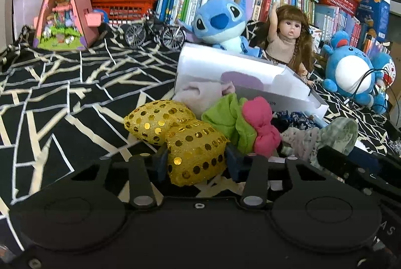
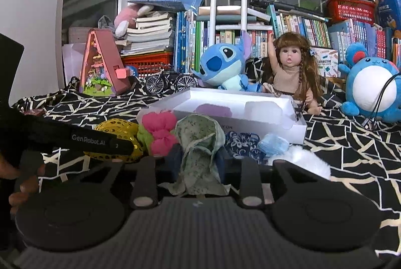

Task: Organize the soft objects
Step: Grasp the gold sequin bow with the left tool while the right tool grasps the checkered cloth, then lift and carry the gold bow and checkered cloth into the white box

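Lower centre of the left wrist view: the left gripper [image 1: 196, 163] pinches the near lobe of a gold sequined bow [image 1: 175, 136] between its two dark blue pads, the bow's far lobe lying on the black cloth with pale lines [image 1: 62, 93] toward the middle of the frame. Lower centre of the right wrist view: the right gripper [image 2: 198, 163] is pressed together on a pale green floral cloth [image 2: 200, 151], which rises in a crumpled peak between the fingers and drapes down toward the camera. At the lower left of that view a person's fingers [image 2: 22, 183] wrap the handle of the other gripper, whose black arm crosses in front of the gold bow. Just beyond the fingers, mid-frame, the remaining soft pieces form a row on the cloth: a pink and green bow [image 2: 158, 133] beside the gold one, a dark blue patterned piece [image 2: 243, 141], a light blue piece [image 2: 273, 143] and a white fluffy piece [image 2: 303, 158] toward the right. Directly behind them stands an open white box [image 2: 295, 128], holding a purple piece [image 2: 213, 110] and a white piece [image 2: 263, 108]. Farther back, upper centre, sit a blue plush toy [image 2: 223, 66] and a long-haired doll [image 2: 290, 71]; at the right edge a round blue and white plush [image 2: 371, 91]; at the left a pink triangular model house [image 2: 102, 66] and a small model bicycle [image 2: 170, 81]. Rows of books [image 2: 300, 28] line the wall under the window
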`<state>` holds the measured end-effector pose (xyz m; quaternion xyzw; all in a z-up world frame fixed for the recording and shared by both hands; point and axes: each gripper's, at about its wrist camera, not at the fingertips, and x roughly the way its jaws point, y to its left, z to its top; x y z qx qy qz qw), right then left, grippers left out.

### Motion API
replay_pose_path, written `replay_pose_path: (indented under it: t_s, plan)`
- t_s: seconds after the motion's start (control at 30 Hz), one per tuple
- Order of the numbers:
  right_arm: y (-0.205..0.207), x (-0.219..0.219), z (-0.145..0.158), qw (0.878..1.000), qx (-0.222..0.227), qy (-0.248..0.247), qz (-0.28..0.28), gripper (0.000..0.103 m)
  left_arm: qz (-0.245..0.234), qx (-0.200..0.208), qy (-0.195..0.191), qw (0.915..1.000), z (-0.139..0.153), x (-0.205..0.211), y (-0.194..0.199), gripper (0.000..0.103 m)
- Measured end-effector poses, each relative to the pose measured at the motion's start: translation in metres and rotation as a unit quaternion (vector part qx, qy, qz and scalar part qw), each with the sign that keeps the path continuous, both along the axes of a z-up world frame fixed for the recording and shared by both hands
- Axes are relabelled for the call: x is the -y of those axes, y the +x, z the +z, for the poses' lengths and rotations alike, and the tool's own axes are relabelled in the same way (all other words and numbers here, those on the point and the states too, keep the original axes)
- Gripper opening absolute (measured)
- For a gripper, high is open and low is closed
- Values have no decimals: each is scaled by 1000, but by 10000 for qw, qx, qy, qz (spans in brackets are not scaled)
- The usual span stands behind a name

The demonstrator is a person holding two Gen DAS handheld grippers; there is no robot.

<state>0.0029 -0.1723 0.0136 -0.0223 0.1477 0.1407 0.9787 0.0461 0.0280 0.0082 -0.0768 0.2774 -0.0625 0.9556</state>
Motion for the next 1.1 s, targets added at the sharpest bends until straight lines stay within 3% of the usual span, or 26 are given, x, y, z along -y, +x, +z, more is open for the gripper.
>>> replay_pose_path:
  t_s: [0.37,0.67,1.1]
  plan:
    - [0,6,25,9991,384,143,-50,30,15,375,181,9991,25,-4,-8,41]
    - [14,15,43,9980,489,343,-194,30,-43,454,93,9989,42,-13,0,41]
    - [56,37,74,9954,385,703,-530,30,-221,361,-13,9991,75,-10,50,41]
